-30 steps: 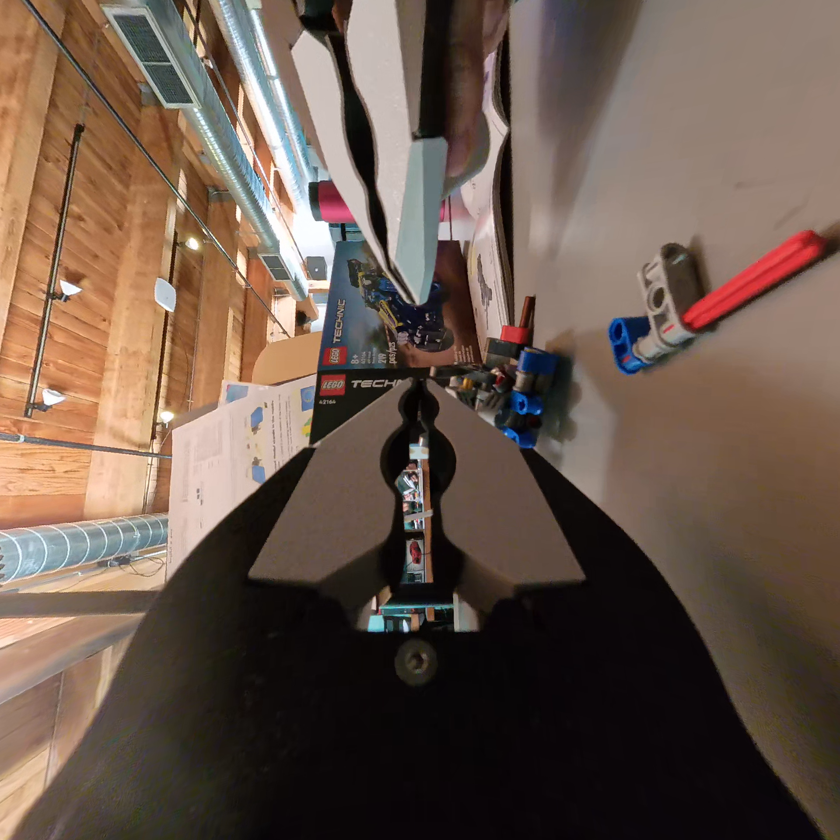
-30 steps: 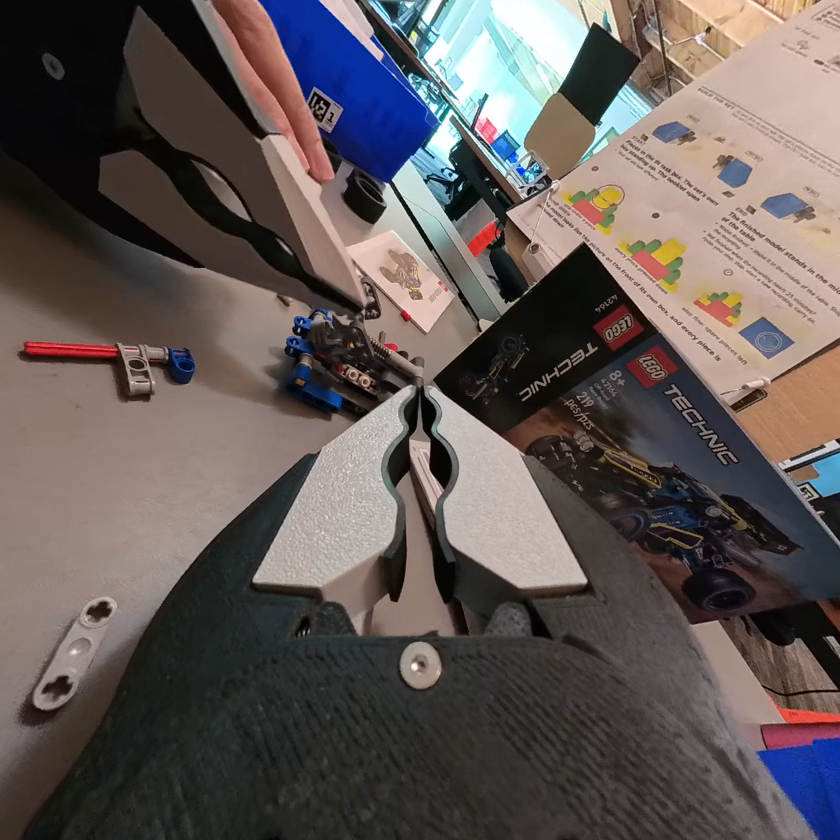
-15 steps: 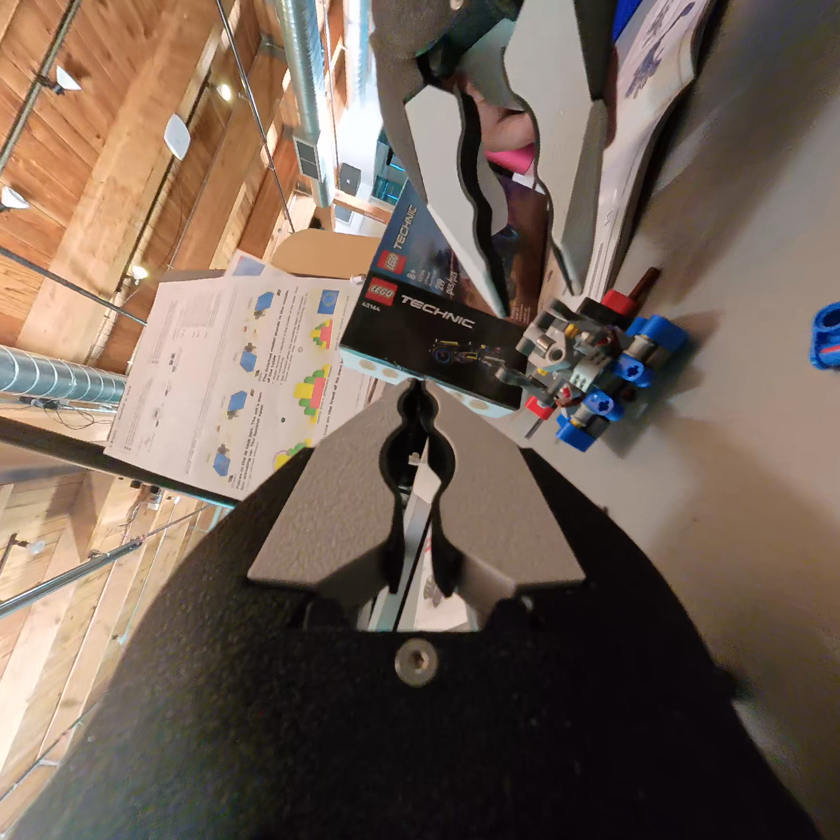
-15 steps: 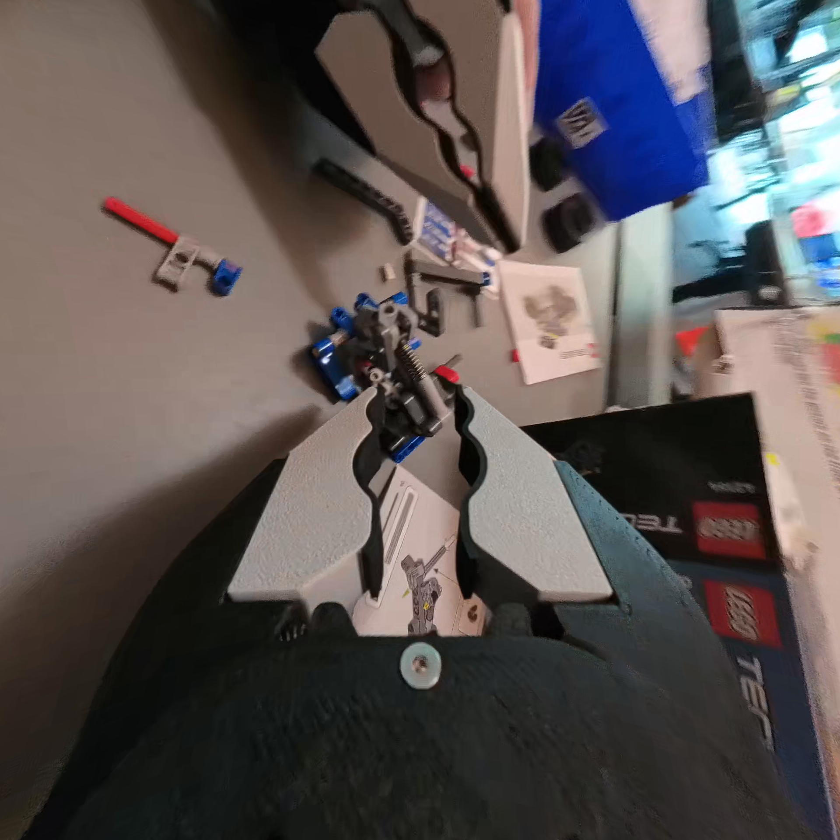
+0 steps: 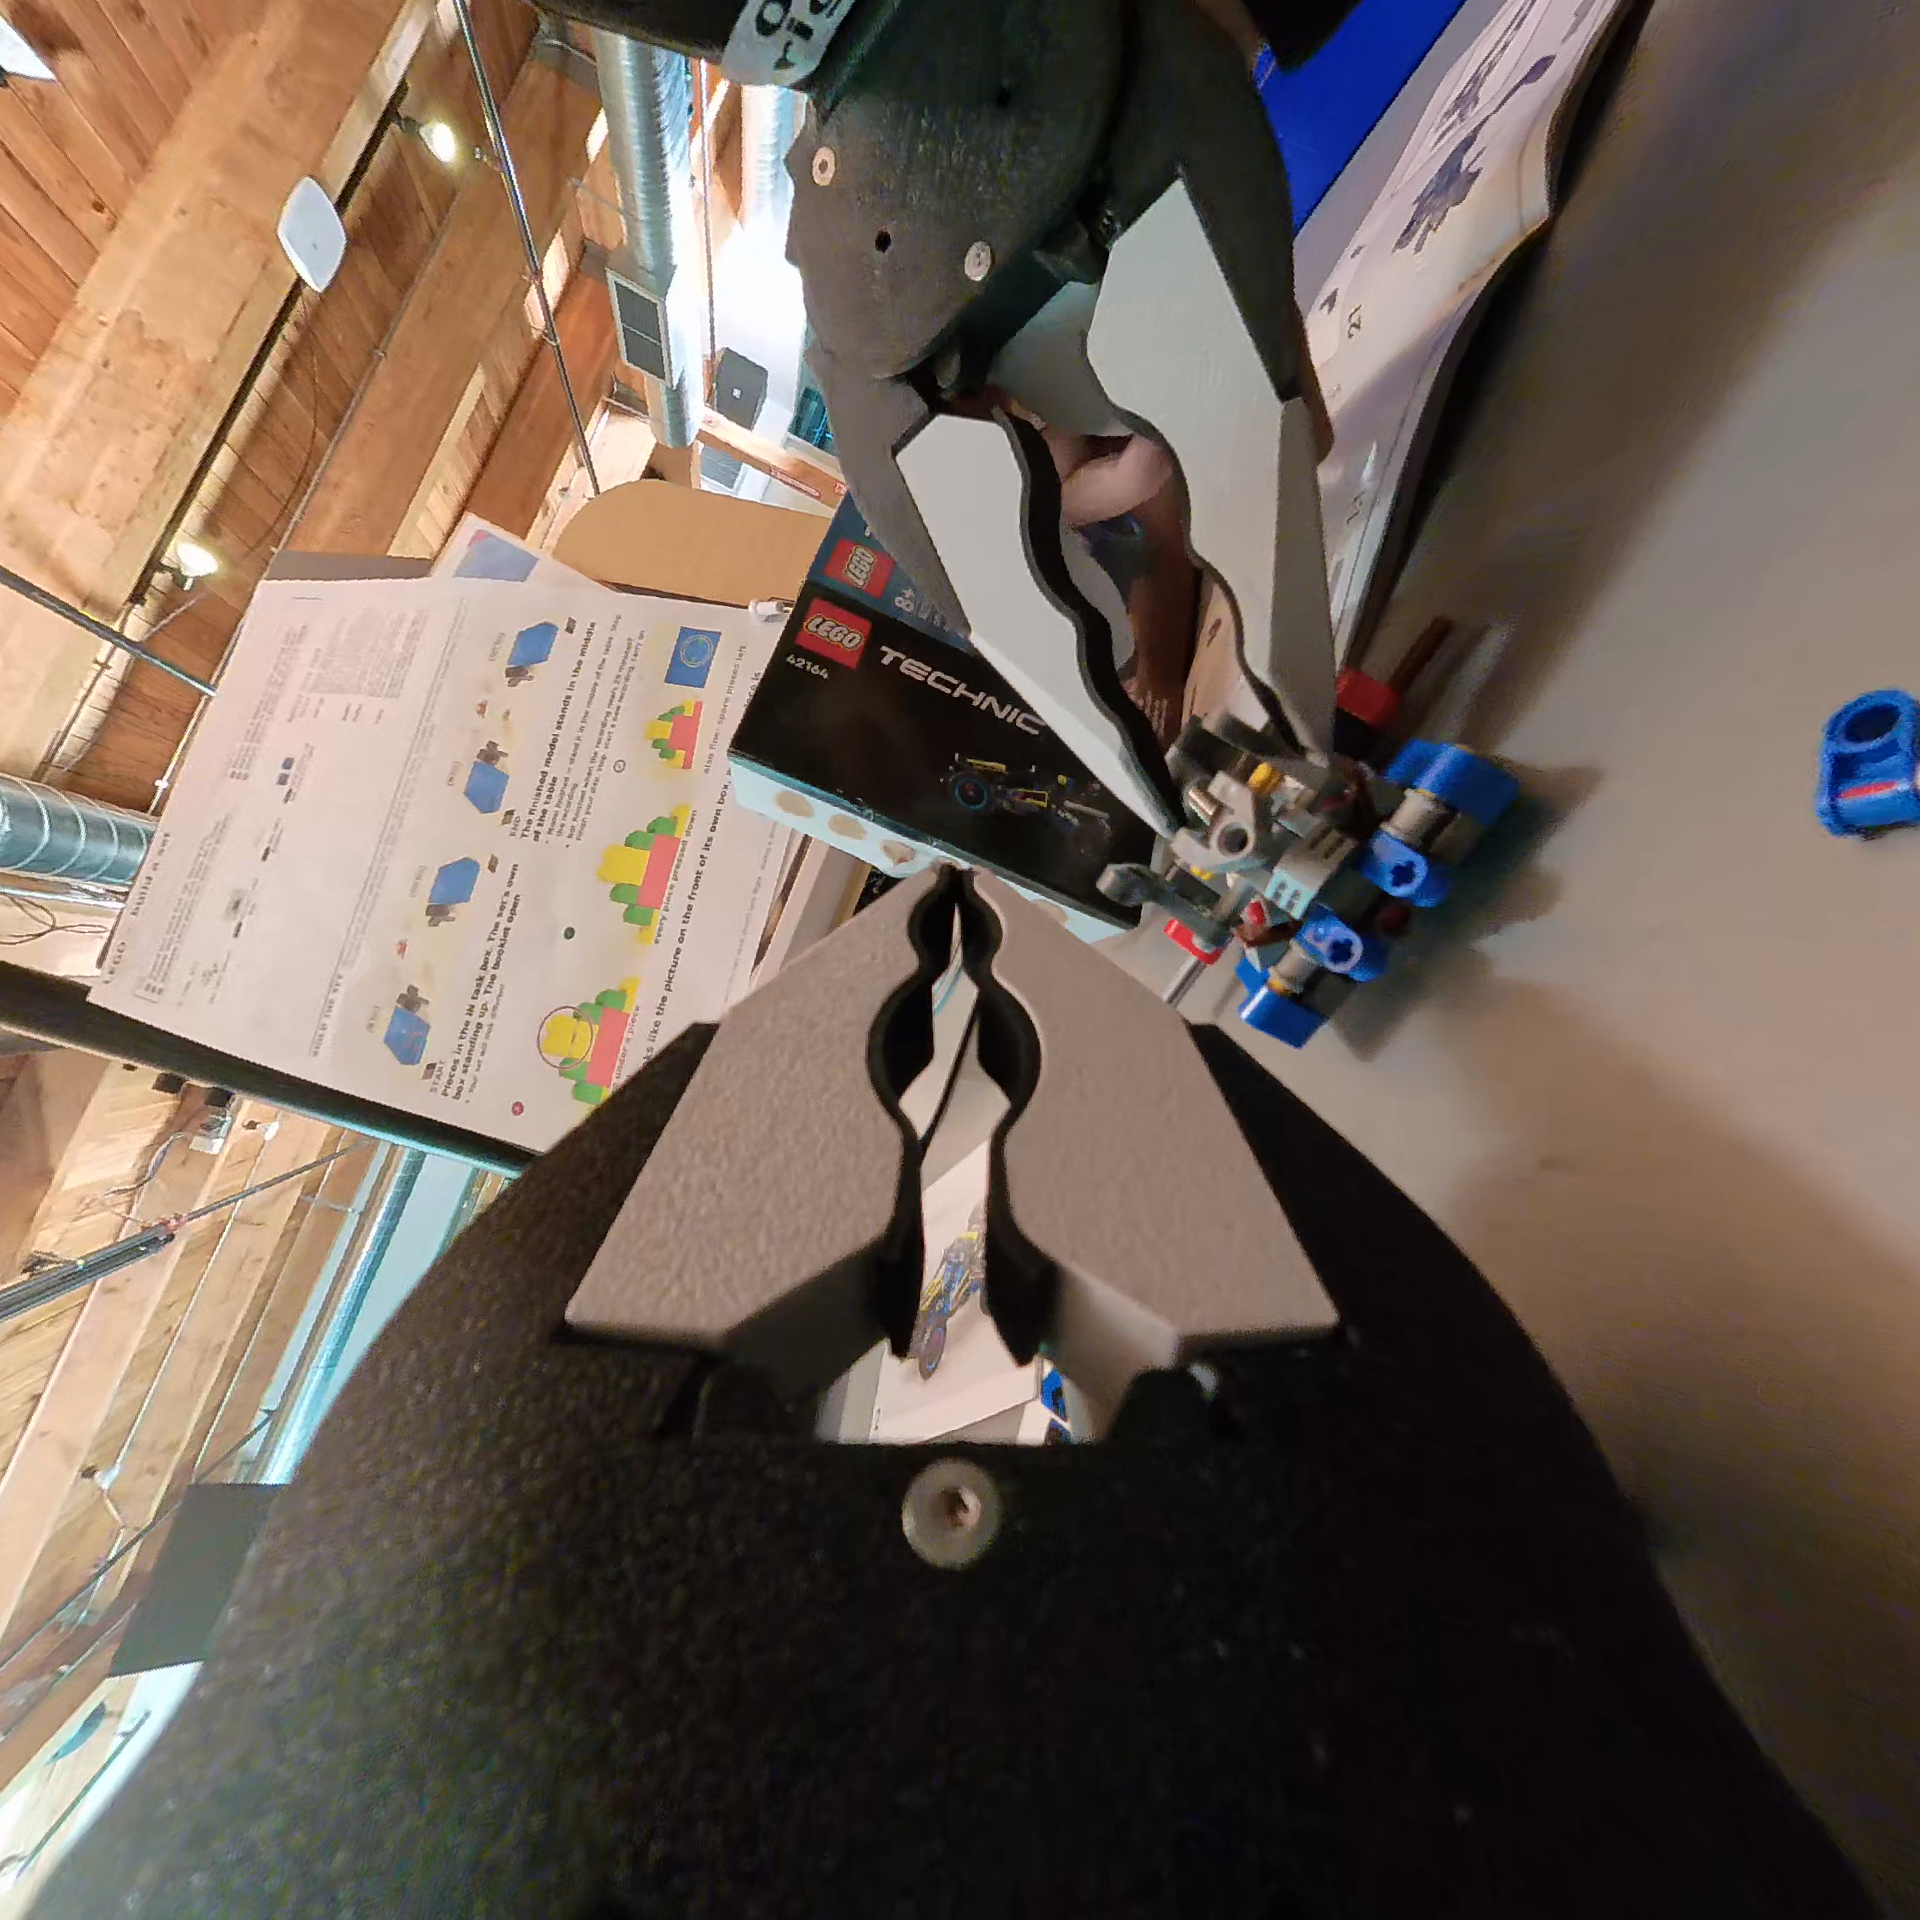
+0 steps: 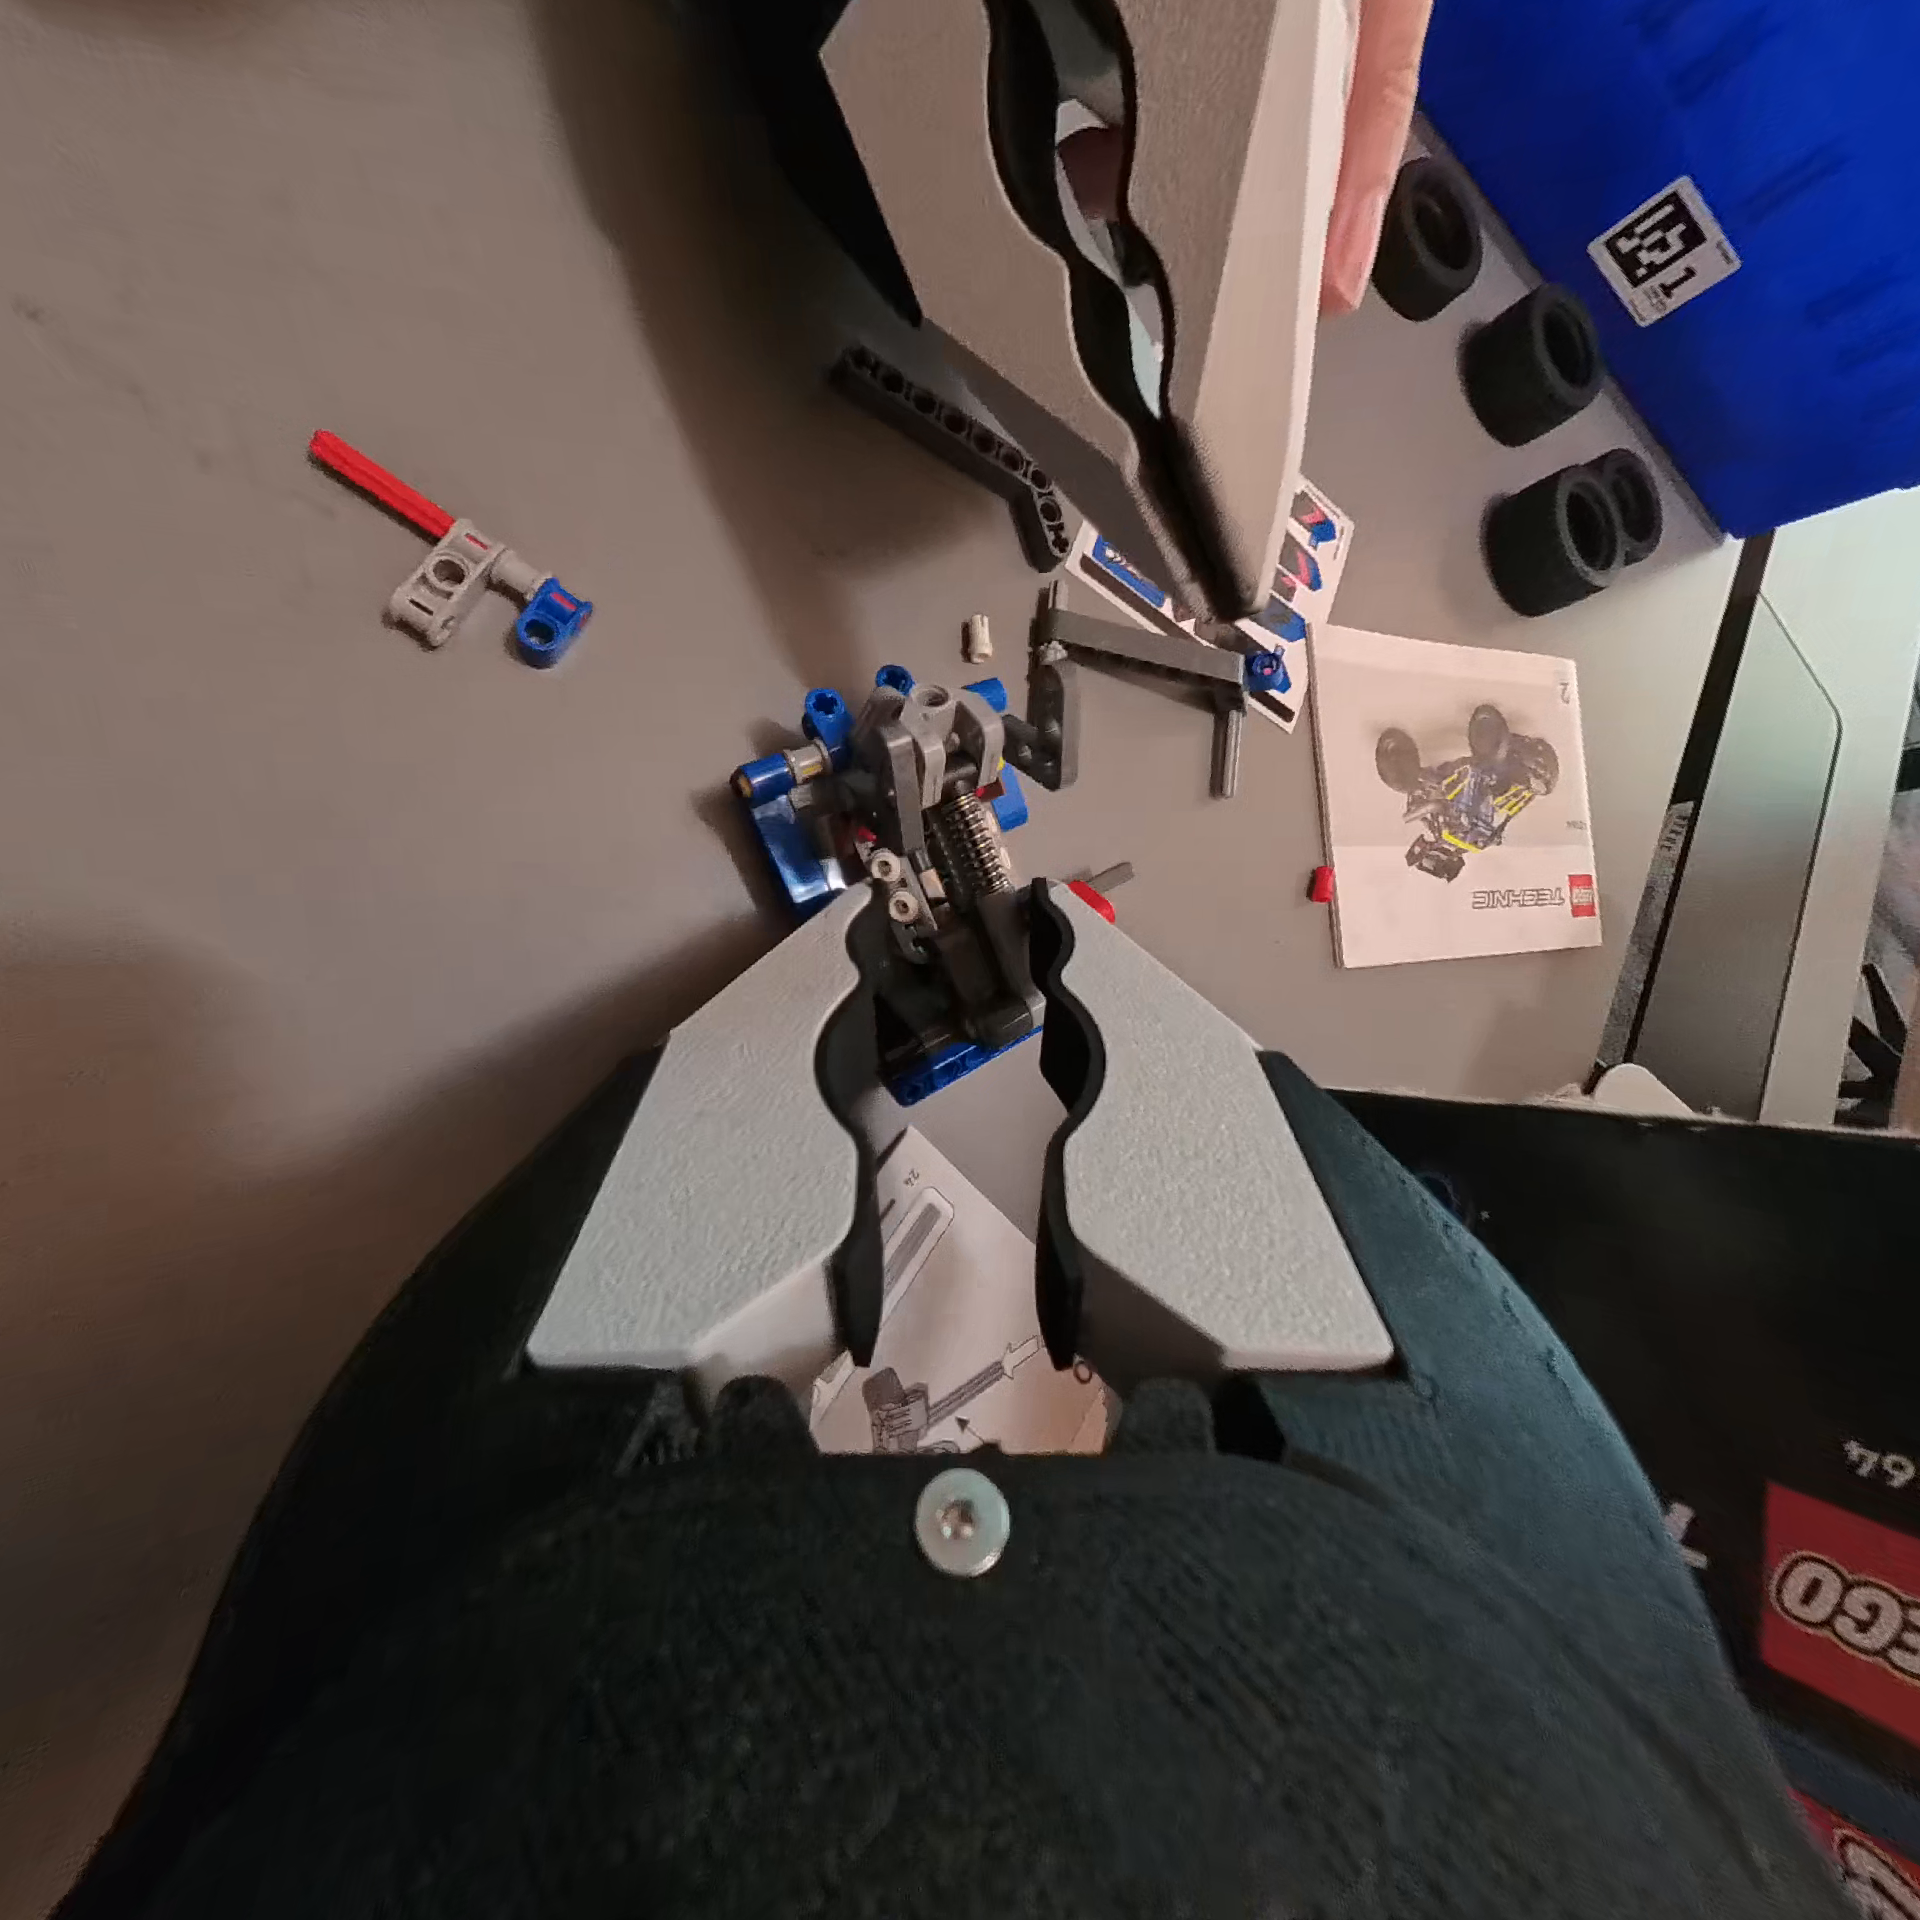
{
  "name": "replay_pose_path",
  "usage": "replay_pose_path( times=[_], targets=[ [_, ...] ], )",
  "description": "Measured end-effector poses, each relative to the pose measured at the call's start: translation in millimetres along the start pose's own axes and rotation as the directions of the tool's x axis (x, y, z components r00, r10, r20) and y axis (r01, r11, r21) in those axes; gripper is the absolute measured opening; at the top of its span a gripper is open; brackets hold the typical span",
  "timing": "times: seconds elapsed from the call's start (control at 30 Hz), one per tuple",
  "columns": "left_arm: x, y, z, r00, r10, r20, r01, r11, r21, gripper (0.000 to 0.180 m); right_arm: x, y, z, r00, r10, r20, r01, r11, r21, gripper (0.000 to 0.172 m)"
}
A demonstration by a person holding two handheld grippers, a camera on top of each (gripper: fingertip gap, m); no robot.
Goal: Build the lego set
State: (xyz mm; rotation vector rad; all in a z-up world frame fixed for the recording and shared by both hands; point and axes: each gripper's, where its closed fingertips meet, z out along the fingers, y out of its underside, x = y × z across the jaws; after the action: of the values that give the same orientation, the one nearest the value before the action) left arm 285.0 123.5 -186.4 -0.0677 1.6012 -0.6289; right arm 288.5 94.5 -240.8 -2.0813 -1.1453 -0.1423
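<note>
Both views are evenly lit by warm indoor light. In the left wrist view small ceiling lamps (image 5: 442,140) glow as bright spots among the wooden beams, and a pale strip of daylight washes out the far background near the top middle. The grey bench (image 6: 260,312) takes the light softly, with no hard glare. Shadows are broad and blurred: a dark patch spreads over the bench's left side in the right wrist view, and the blue and grey toy assembly (image 6: 914,821) casts a short soft shadow. Wide-angle distortion bends straight lines toward the edges. Slight motion blur softens the printed sheet (image 5: 436,831) and the assembly; nearby claw bodies stay dark.
</note>
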Motion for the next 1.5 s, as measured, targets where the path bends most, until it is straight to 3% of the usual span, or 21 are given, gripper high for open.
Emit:
replay_pose_path(
  times=[0.13, 0.33, 0.57, 0.73, 0.93, 1.1, 1.23, 1.37, 1.5],
  targets=[
    [-3.1, 1.8, -1.3, 1.000, -0.014, 0.007, 0.014, 1.000, 0.002, 0.000, -4.5, -3.8, -4.5, 0.995, 0.074, -0.061, -0.074, 0.997, 0.001, 0.010],
    [-2.7, -0.1, -2.0, 0.999, -0.045, -0.003, 0.045, 0.999, 0.018, 0.000, -30.2, -10.9, -15.8, 0.959, 0.180, -0.217, -0.197, 0.979, -0.059, 0.006],
    [7.8, -11.9, -0.2, 0.998, -0.047, -0.051, 0.050, 0.998, 0.046, 0.000, -64.8, -7.3, -40.0, 0.832, 0.398, -0.387, -0.441, 0.897, -0.025, 0.006],
    [17.8, -22.2, 4.7, 0.984, -0.130, -0.122, 0.137, 0.989, 0.056, 0.000, -82.7, 3.6, -59.1, 0.779, 0.421, -0.464, -0.499, 0.865, -0.053, 0.006],
    [23.2, -46.2, 5.7, 0.942, -0.246, -0.229, 0.267, 0.962, 0.066, 0.000, -87.0, -8.3, -65.0, 0.762, 0.481, -0.434, -0.479, 0.869, 0.124, 0.004],
    [28.4, -65.2, 2.7, 0.844, -0.402, -0.354, 0.437, 0.899, 0.021, 0.000, -82.5, -15.8, -73.1, 0.766, 0.426, -0.482, -0.397, 0.903, 0.166, 0.019],
    [33.2, -83.7, -1.9, 0.750, -0.500, -0.433, 0.561, 0.827, 0.016, 0.003, -83.9, -28.9, -72.7, 0.768, 0.459, -0.447, -0.388, 0.888, 0.246, 0.012],
    [45.3, -83.5, -5.1, 0.700, -0.509, -0.502, 0.572, 0.819, -0.033, 0.006, -87.1, -9.8, -68.9, 0.762, 0.480, -0.434, -0.432, 0.877, 0.210, 0.009],
    [60.4, -77.8, -7.7, 0.627, -0.535, -0.567, 0.586, 0.803, -0.109, 0.010, -84.2, -1.5, -75.5, 0.733, 0.534, -0.421, -0.467, 0.846, 0.258, 0.010]
  ],
)
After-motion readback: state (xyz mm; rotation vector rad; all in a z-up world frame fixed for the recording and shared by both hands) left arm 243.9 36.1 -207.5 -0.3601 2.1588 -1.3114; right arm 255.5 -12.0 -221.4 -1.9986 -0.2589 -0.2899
